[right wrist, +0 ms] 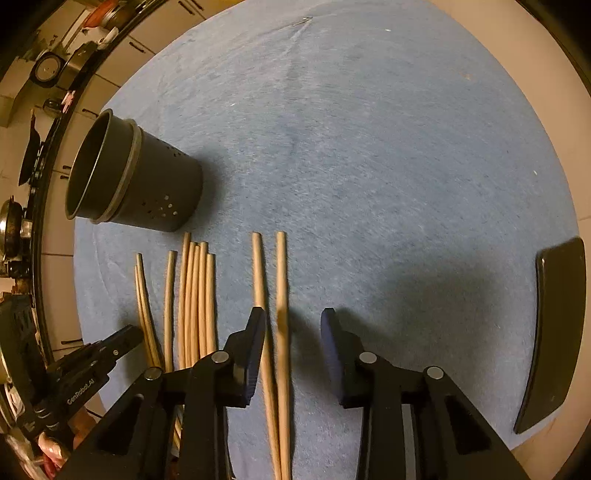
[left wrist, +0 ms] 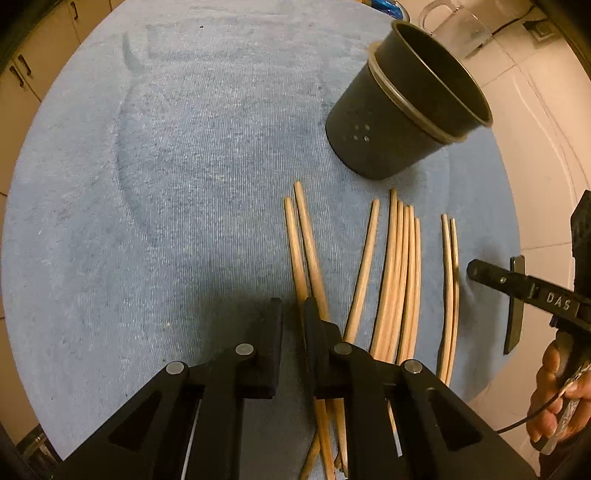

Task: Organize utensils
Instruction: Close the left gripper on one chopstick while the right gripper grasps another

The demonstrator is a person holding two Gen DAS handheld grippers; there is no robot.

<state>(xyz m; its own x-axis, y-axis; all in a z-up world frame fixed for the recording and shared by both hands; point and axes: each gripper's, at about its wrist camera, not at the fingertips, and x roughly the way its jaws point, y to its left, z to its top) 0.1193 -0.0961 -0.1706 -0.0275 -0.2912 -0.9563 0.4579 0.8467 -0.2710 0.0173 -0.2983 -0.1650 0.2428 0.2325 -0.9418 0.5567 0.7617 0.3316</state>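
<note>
Several pale wooden chopsticks lie side by side on a blue towel (left wrist: 166, 184), their tips towards a black perforated utensil holder (left wrist: 388, 122) (right wrist: 147, 184) that stands upright. My left gripper (left wrist: 293, 308) (right wrist: 127, 338) hangs shut over the leftmost pair (left wrist: 301, 240). Those two sticks run under its right finger, and none shows in the narrow slit. My right gripper (right wrist: 293, 314) (left wrist: 493, 271) is open astride the rightmost pair (right wrist: 269, 277). The left stick lies close beside the left pad and a wide gap remains on the right.
A single chopstick (right wrist: 170, 295) and a bunch of several (right wrist: 197, 295) lie between the two pairs. A flat black object (right wrist: 554, 332) rests at the towel's right edge. A clear glass jug (left wrist: 454, 26) stands behind the holder. A hand (left wrist: 554, 387) holds the right gripper.
</note>
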